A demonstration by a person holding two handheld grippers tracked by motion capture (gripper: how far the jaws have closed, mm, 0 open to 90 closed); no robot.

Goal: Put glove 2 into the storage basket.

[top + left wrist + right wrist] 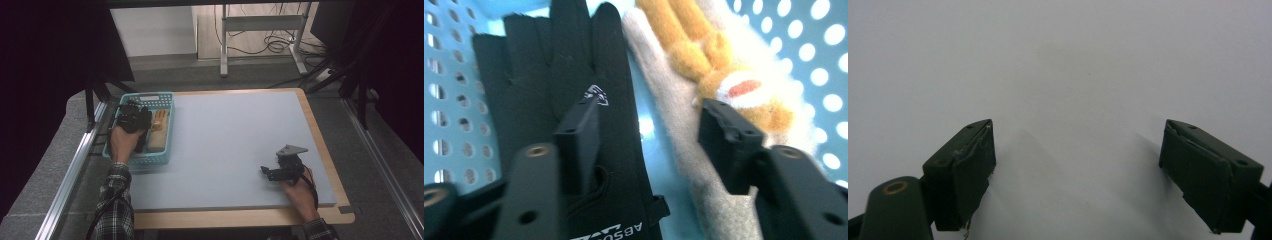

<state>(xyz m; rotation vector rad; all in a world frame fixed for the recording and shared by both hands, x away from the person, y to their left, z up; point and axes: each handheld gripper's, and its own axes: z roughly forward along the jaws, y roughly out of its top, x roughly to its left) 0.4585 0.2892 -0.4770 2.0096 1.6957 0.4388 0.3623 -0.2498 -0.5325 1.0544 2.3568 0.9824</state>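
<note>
Glove (559, 75), black, lay lengthwise in basket (167, 100), fingers pointing away; left hand-held gripper (649, 127) part-open above, gripping nothing.

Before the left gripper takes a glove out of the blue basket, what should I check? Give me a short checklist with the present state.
1. Left gripper over basket: ok.
2. Its jaws open, nothing pinched: ok.
3. Black glove reachable, lying flat: ok.
4. Beige glove apart from the black glove: not ok, they lie side by side, touching.
5. Right gripper away from the basket, open over bare table: ok.
6. Anything under the gloves: cannot tell.
</note>
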